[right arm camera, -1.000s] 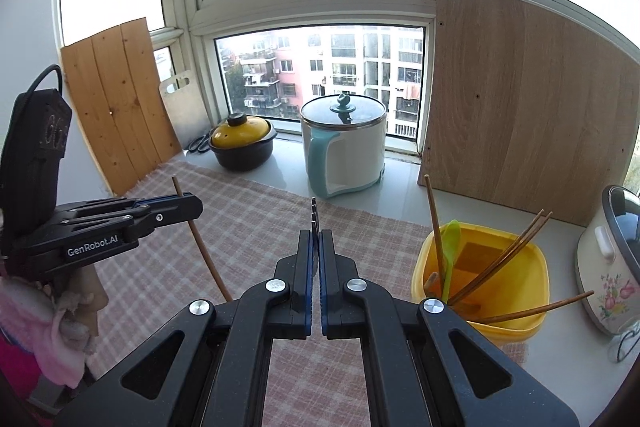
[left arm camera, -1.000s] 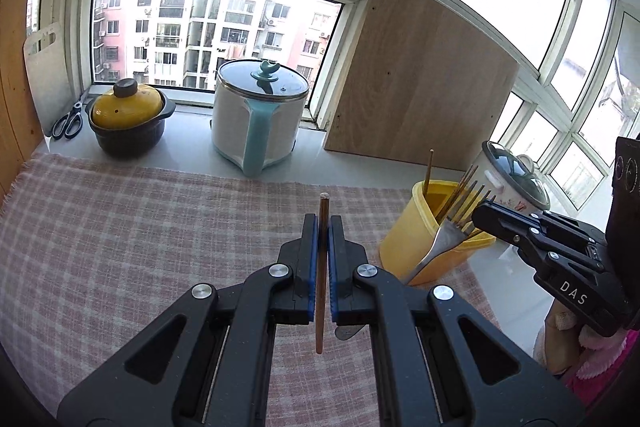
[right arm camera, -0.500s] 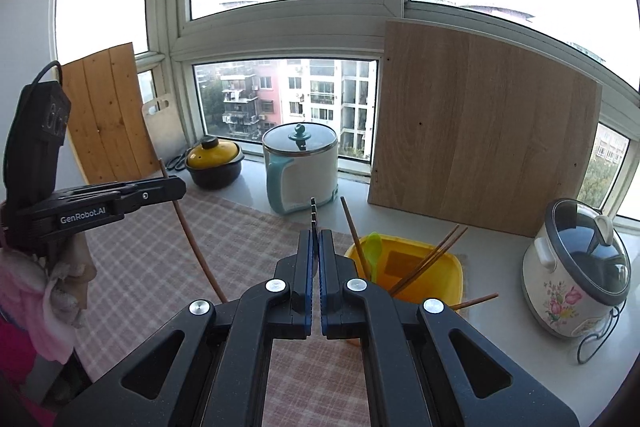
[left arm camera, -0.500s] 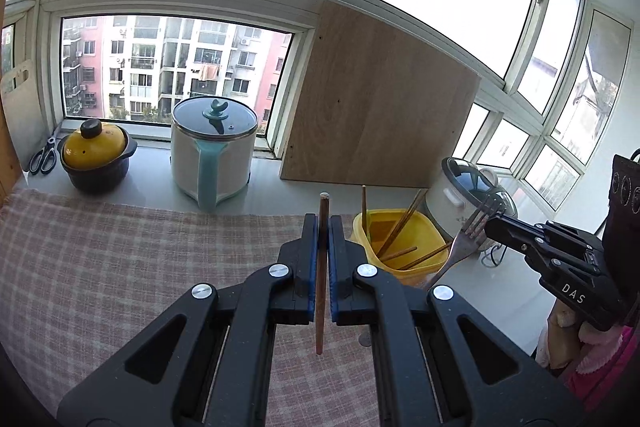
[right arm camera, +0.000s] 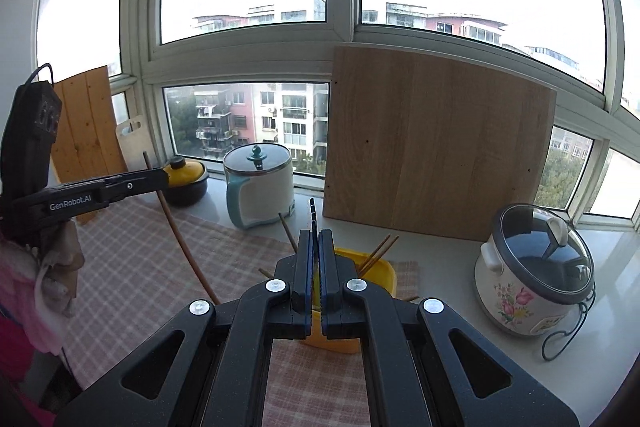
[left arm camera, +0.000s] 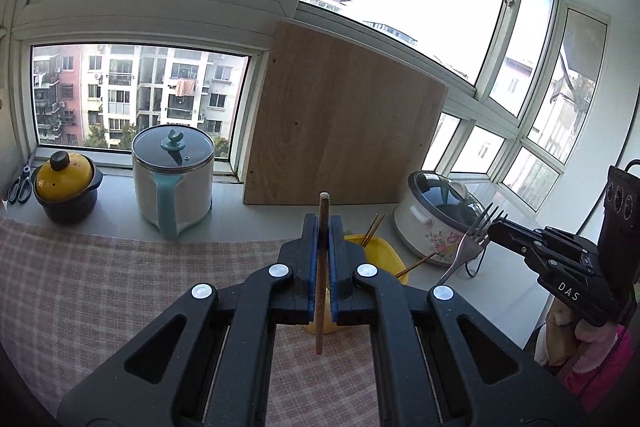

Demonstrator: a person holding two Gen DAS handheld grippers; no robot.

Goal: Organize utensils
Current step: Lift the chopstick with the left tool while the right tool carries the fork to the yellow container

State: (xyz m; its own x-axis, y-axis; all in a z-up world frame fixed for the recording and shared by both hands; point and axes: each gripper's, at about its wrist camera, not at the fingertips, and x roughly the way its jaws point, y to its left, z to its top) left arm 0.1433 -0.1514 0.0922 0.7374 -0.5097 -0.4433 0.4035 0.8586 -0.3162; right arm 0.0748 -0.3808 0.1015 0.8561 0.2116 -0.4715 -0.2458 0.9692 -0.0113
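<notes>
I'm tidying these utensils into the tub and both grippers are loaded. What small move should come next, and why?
Probably bring the left gripper over the yellow plastic tub and tip its brown wooden chopstick in. The tub, just beyond the jaws, already holds other chopsticks. The right gripper, shut on a silver metal fork, hangs clear to the side.

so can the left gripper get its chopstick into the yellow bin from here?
Probably yes. The left gripper is shut on the chopstick, and the yellow bin sits just beyond it, open-topped. Only the chopsticks already inside crowd it; the right gripper with the fork is off to the side.
</notes>
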